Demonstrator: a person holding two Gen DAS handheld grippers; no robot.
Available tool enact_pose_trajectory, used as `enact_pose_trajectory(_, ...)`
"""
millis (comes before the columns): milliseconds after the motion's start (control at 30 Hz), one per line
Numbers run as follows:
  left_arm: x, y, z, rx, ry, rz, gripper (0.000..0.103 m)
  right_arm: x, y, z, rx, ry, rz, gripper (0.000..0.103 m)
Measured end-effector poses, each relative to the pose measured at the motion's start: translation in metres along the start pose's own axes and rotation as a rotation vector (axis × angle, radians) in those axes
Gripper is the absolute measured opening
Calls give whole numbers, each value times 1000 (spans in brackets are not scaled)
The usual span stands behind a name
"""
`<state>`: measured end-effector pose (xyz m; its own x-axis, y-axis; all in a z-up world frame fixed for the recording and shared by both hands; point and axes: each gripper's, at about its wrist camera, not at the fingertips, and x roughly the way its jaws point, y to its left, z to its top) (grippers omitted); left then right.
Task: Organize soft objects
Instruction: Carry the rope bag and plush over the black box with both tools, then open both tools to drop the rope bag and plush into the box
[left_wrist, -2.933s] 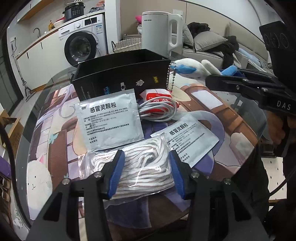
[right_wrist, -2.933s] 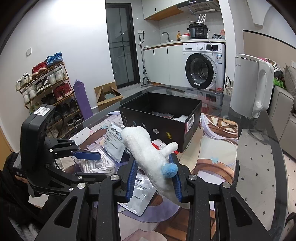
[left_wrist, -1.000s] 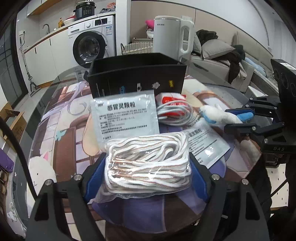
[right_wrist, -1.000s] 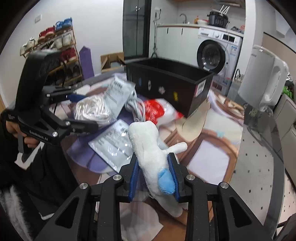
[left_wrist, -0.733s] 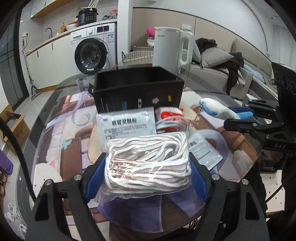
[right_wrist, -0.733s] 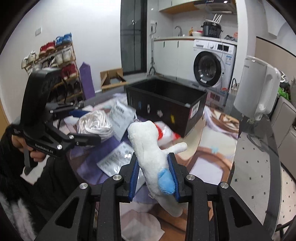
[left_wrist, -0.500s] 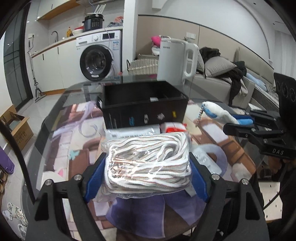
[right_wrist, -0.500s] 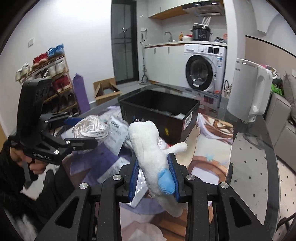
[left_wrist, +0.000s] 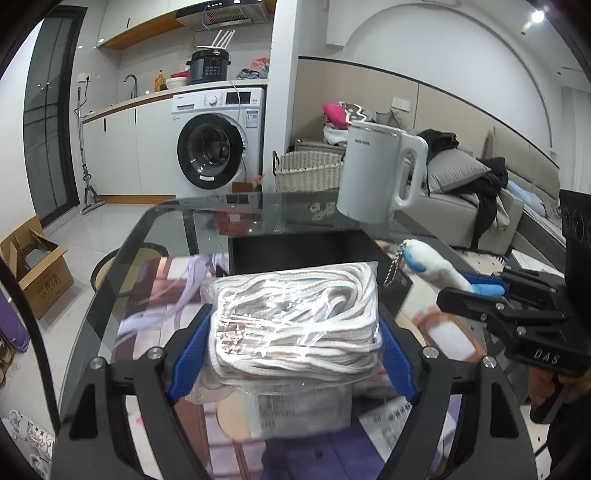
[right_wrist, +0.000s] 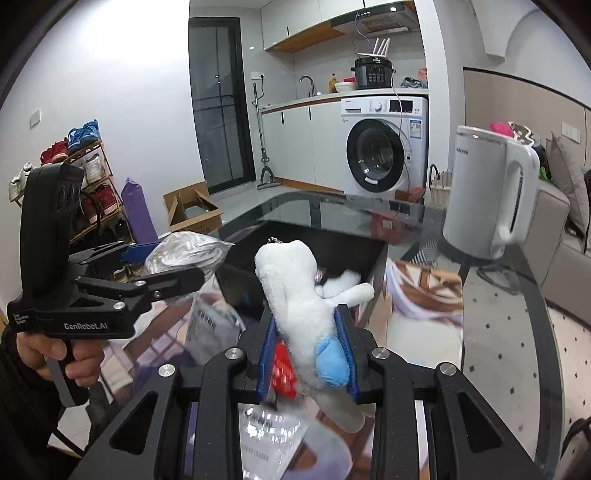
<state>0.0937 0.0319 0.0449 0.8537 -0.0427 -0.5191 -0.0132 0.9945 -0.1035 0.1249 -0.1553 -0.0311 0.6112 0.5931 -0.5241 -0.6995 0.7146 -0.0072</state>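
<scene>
My left gripper (left_wrist: 293, 350) is shut on a clear bag of white rope (left_wrist: 295, 317) and holds it in the air in front of the black box (left_wrist: 295, 251). The bag also shows in the right wrist view (right_wrist: 184, 251). My right gripper (right_wrist: 308, 354) is shut on a white plush toy (right_wrist: 299, 302) with a blue patch and a keychain, held above the near edge of the black box (right_wrist: 347, 251). The plush shows in the left wrist view (left_wrist: 432, 264) at the right.
A white kettle (left_wrist: 380, 173) stands on the glass table (left_wrist: 177, 221) behind the box. Medicine sachets (right_wrist: 210, 325) and a red packet (right_wrist: 282, 363) lie on the printed mat below the grippers. A sofa (left_wrist: 480, 206) is at the right.
Both grippers have risen from the table and moved toward the black box, each carrying its object. The rope bag was picked up off the mat by the left gripper.
</scene>
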Motion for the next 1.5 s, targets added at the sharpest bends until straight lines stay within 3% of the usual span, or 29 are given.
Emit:
enact_pose_trajectory(333,39,9,23,-12,-23,51,82,43,-7,38,12,5,-26,30)
enact_pose_trajectory(867,73,14,26,-1,-7,61,82,98,-15,52,5,42,-65,31)
enact_pose_trajectory(933,74,15,26,-7,-5,60,82,101,-16,53,-6,43,-61,34)
enact_pose_trajectory(1033,73,18,27,-15,-3,54,82,101,-20,52,0,47,-45,43)
enact_pose_trajectory(1300,77,12,26,12,4,49,83,82,-33,40,17,29,-69,48)
enact_pose_trajectory(1500,76,9,25,20,2,47,93,63,-31,29,22,16,-70,56)
